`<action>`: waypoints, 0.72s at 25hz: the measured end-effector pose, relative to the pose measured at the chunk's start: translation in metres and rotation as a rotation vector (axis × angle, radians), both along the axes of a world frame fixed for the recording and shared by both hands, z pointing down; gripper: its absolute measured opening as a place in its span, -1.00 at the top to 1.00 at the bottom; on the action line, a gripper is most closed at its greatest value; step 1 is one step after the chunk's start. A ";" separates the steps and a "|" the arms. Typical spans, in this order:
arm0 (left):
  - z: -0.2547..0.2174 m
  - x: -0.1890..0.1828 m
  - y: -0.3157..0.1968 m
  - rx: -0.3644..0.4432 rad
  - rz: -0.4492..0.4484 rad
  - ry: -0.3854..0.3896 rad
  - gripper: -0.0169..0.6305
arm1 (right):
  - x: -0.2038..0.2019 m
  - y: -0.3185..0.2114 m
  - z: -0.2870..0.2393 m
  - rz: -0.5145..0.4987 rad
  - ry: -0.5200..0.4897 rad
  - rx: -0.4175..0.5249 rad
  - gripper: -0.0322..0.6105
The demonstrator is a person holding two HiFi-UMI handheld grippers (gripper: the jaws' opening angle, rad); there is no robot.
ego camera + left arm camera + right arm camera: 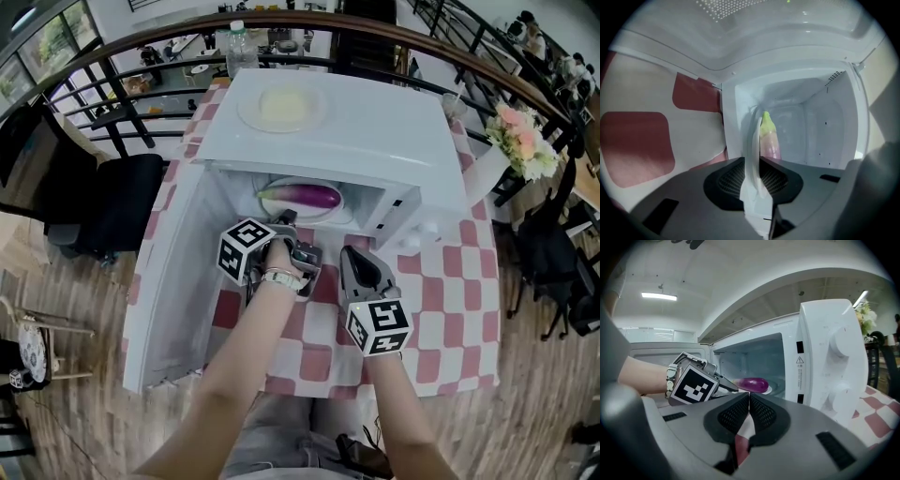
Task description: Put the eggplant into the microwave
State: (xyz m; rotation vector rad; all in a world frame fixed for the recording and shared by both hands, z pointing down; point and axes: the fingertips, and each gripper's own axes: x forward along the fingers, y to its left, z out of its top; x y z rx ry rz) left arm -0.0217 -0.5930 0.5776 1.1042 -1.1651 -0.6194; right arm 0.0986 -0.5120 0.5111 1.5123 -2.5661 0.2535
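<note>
A purple eggplant with a green stem end lies on its side on a white plate inside the microwave. The microwave's door hangs wide open to the left. My left gripper reaches into the opening at the plate's near edge. In the left gripper view its jaws stand a little apart with the thin plate rim between them, and the pads do not look pressed onto it. The eggplant sits just beyond that rim. My right gripper hovers outside, just in front of the oven's control panel. Its jaws are closed against each other with nothing between them. The microwave stands on a table covered with a red-and-white checked cloth. A second plate rests on the oven's top. Behind the oven is a clear bottle, and a bunch of flowers stands at the far right.
</note>
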 end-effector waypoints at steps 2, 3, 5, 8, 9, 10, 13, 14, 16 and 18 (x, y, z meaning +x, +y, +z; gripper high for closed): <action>0.001 0.000 -0.001 -0.017 0.004 -0.010 0.70 | -0.002 -0.002 0.000 -0.001 -0.004 -0.003 0.82; 0.002 0.001 0.000 -0.030 0.007 -0.014 0.68 | -0.003 -0.003 0.000 -0.001 -0.006 -0.005 0.82; 0.003 0.001 0.000 -0.058 0.018 -0.020 0.68 | -0.005 -0.004 0.000 -0.002 -0.009 -0.007 0.82; -0.001 0.001 -0.002 -0.076 0.032 -0.026 0.58 | -0.009 -0.005 -0.002 -0.006 -0.015 -0.010 0.82; -0.003 0.001 -0.003 -0.076 0.037 -0.027 0.53 | -0.010 -0.005 -0.002 -0.008 -0.014 -0.012 0.82; -0.005 0.002 -0.004 -0.078 0.044 -0.028 0.49 | -0.011 -0.005 -0.002 -0.009 -0.014 -0.014 0.82; -0.004 0.005 -0.002 -0.102 0.066 -0.015 0.32 | -0.008 -0.006 -0.002 -0.006 -0.018 -0.024 0.82; -0.002 0.006 0.000 -0.113 0.069 -0.008 0.29 | -0.007 -0.007 -0.003 -0.002 -0.021 -0.026 0.82; 0.004 0.005 0.005 -0.134 0.066 -0.004 0.25 | -0.003 -0.009 -0.004 0.005 -0.025 -0.028 0.82; 0.011 0.003 0.008 -0.153 0.059 0.001 0.23 | -0.002 -0.011 -0.005 0.007 -0.026 -0.029 0.82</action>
